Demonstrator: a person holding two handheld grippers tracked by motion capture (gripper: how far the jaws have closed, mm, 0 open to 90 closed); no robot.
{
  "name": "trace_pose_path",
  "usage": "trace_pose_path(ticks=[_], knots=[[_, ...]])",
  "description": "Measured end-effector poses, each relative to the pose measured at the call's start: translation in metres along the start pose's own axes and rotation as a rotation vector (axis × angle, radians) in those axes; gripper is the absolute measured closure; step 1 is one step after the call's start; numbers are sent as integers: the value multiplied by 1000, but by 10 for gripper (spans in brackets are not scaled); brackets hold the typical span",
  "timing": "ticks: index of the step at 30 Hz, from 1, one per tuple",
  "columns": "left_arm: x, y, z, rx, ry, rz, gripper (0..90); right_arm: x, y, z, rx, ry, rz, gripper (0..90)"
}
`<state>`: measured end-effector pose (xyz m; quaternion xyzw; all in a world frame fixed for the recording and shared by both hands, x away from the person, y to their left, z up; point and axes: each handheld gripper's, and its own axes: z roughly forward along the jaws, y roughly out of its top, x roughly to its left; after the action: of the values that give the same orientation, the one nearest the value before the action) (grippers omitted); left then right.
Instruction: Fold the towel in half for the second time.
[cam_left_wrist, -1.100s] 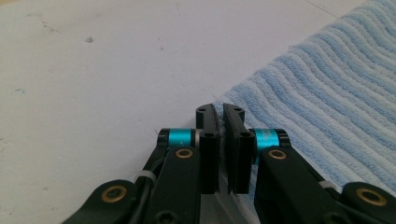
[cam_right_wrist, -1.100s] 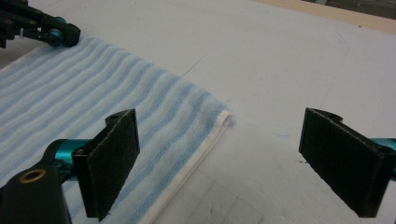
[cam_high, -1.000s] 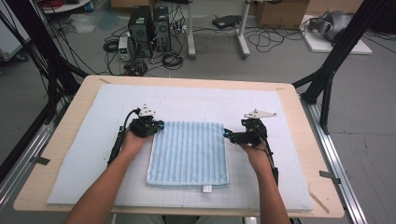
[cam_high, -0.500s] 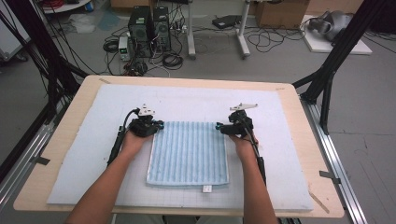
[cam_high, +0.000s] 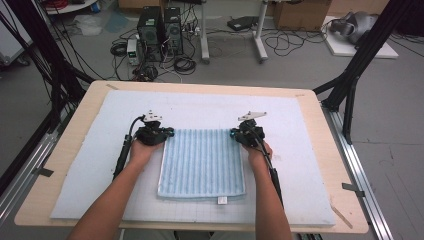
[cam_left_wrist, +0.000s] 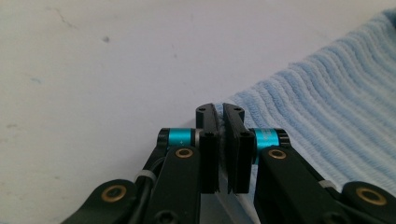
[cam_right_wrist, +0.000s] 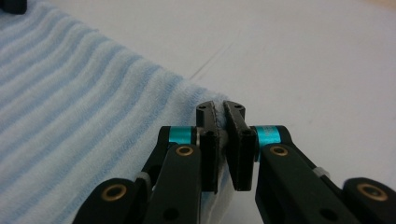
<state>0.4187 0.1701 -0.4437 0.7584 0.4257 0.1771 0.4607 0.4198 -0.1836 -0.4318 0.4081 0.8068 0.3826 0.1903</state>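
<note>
A light blue ribbed towel (cam_high: 202, 162) lies flat on the pale mat, a white tag at its near edge. My left gripper (cam_high: 167, 132) sits at the towel's far left corner; in the left gripper view its jaws (cam_left_wrist: 220, 112) are shut on the towel's corner (cam_left_wrist: 299, 107). My right gripper (cam_high: 234, 134) sits at the far right corner. Its jaws have just been closing, and in the right gripper view they (cam_right_wrist: 220, 109) pinch the edge of the towel (cam_right_wrist: 79, 126) between the pads.
The pale blue mat (cam_high: 300, 135) covers a wooden table (cam_high: 320, 100). Black frame posts (cam_high: 350, 80) stand at the table's sides. Computers and cables (cam_high: 160, 30) lie on the floor beyond the far edge.
My right gripper moved left and forward to the towel's far right corner. The left gripper stayed at the far left corner.
</note>
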Motion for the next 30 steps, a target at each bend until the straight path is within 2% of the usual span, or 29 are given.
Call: trace_pose_path(ticks=[3,10,17,19,21,25,27,30], knots=[[-1,4,-7,-44,-6,-1,849,4,3,-3,-18,-21,-13,847],[-1,6,-20,-64,-70,-43,847,10,-1,-20,-106,8,15,845],[-6,3,-39,-80,-103,-64,846,18,-4,-40,-151,23,1,844],[-9,1,-45,-79,-118,-56,846,21,-6,-46,-157,30,-9,844],[-13,-2,-51,-107,-132,-49,845,24,-9,-51,-169,33,-23,844],[-19,-7,-62,-94,-160,-34,845,28,-15,-63,-186,44,-25,842],[-23,-10,-68,-115,-169,-32,844,32,-18,-70,-193,52,-27,840],[-30,-16,-78,-117,-195,-29,844,39,-23,-79,-194,62,-49,840]])
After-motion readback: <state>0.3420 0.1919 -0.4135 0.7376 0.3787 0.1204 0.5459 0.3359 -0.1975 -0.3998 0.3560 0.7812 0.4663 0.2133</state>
